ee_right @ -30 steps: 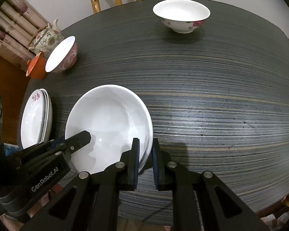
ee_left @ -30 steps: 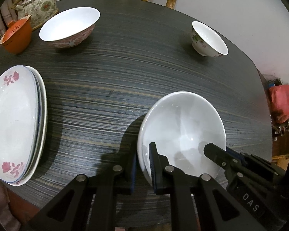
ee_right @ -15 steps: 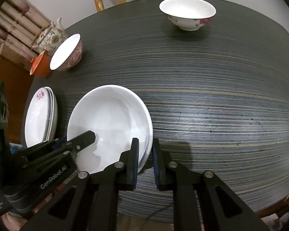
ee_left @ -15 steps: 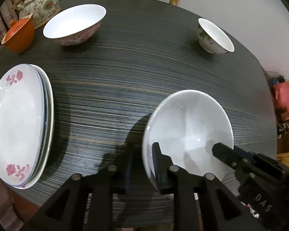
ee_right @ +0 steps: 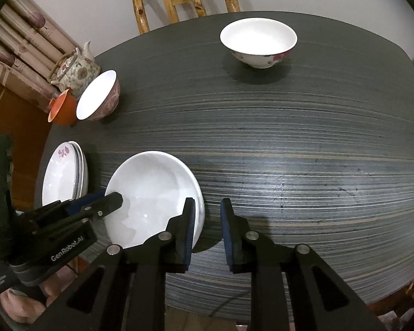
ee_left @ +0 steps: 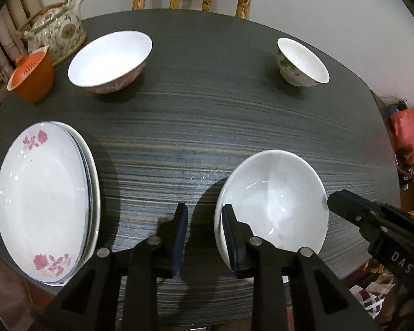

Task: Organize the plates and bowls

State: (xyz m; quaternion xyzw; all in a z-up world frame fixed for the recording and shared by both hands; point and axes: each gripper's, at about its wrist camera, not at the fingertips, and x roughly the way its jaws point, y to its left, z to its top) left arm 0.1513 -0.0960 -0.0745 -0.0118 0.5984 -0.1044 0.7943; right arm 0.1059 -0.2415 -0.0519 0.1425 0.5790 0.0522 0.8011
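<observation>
The plain white ceramic bowl (ee_left: 273,204) sits on the dark striped round table (ee_left: 207,127). The left gripper (ee_left: 202,237), lettered "GenRobot.AI", and the right gripper (ee_right: 207,229), lettered "DAS", straddle opposite rims, both opening, pads clear.

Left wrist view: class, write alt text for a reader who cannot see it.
The left gripper, its jaws opening, straddles the near rim of a plain white bowl on a dark striped table. Stacked floral plates lie left; two bowls stand beyond.
</observation>
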